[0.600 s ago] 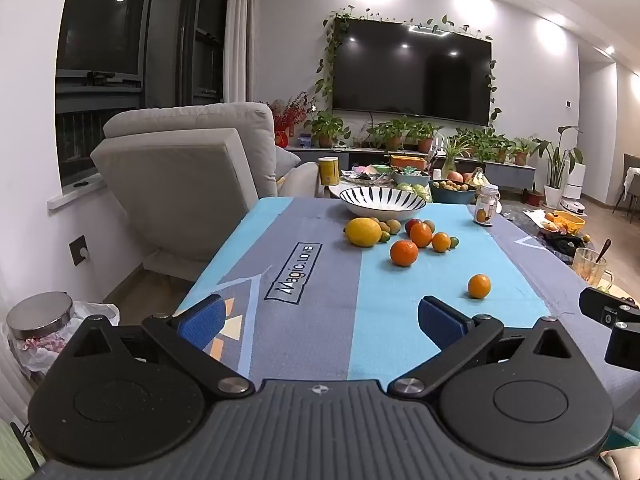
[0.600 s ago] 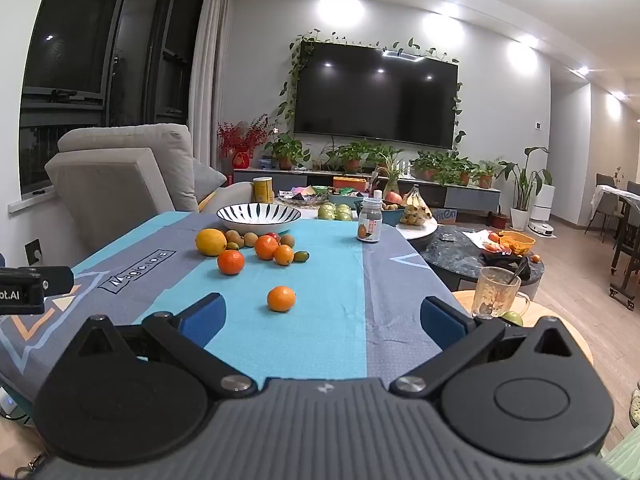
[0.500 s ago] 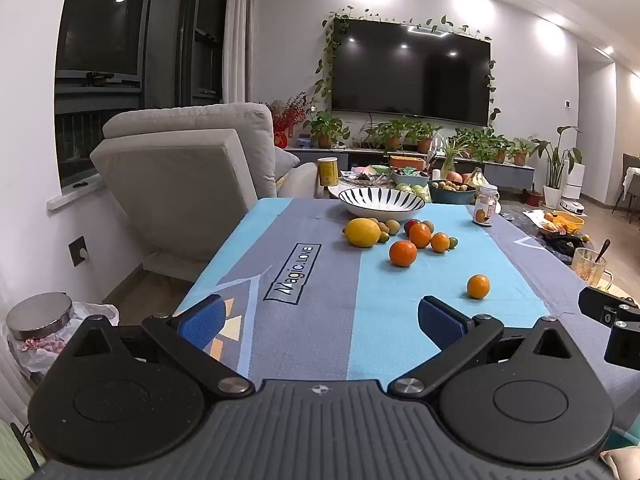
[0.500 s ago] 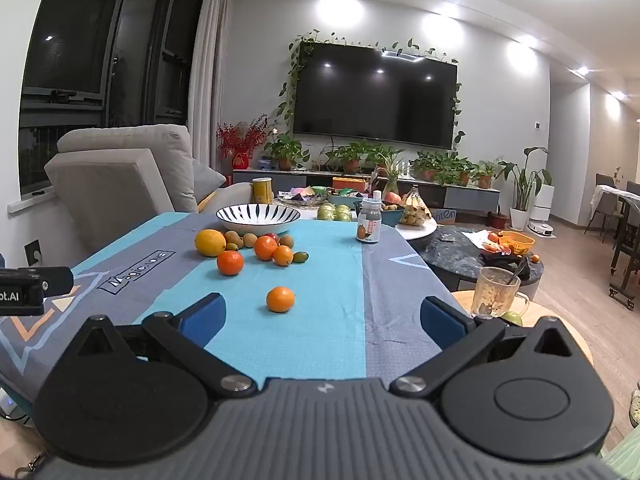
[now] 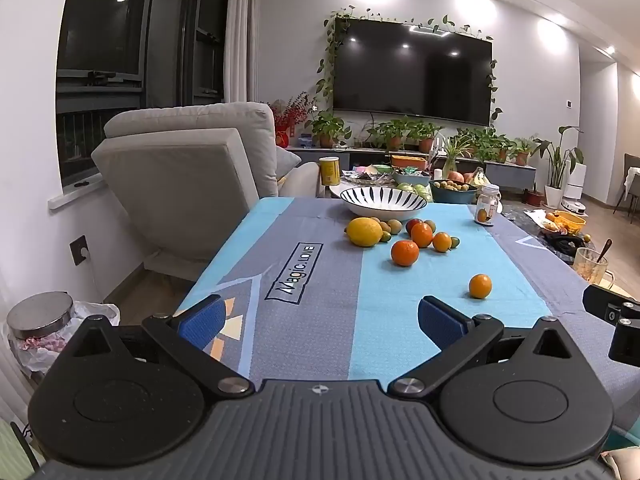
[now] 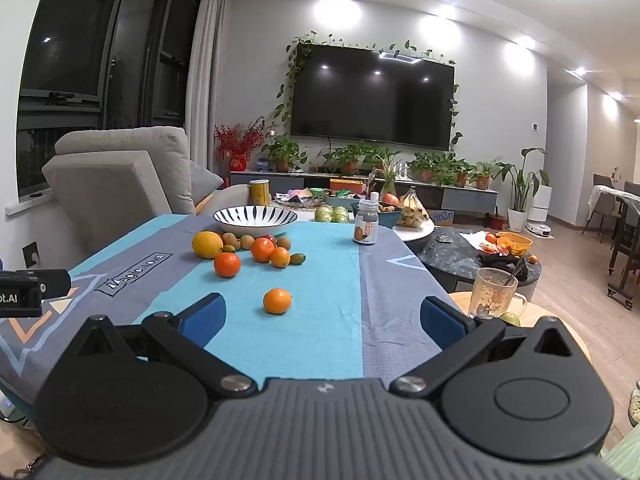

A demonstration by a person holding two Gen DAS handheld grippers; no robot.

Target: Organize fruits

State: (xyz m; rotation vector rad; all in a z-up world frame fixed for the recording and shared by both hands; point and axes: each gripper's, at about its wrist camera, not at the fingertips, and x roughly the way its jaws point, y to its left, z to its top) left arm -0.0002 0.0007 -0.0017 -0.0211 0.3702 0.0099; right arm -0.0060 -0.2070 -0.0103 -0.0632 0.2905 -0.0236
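Observation:
A striped white bowl (image 5: 383,202) (image 6: 255,218) sits empty at the far end of the table. In front of it lie a yellow lemon (image 5: 364,232) (image 6: 207,244), several oranges (image 5: 405,252) (image 6: 227,264) and small brown and green fruits. One orange (image 5: 479,286) (image 6: 277,301) lies alone, nearer to me. My left gripper (image 5: 322,322) is open and empty over the near table edge. My right gripper (image 6: 322,318) is open and empty, just short of the lone orange.
The table has a blue and grey cloth (image 5: 320,280). A small glass jar (image 5: 487,209) (image 6: 365,222) stands at the far right. A grey sofa (image 5: 188,184) is on the left. A glass mug (image 6: 491,293) and a low dark table (image 6: 460,258) are on the right.
Both views have shifted very slightly; the fruits sit a little lower in the left wrist view. Nothing was taken hold of or moved.

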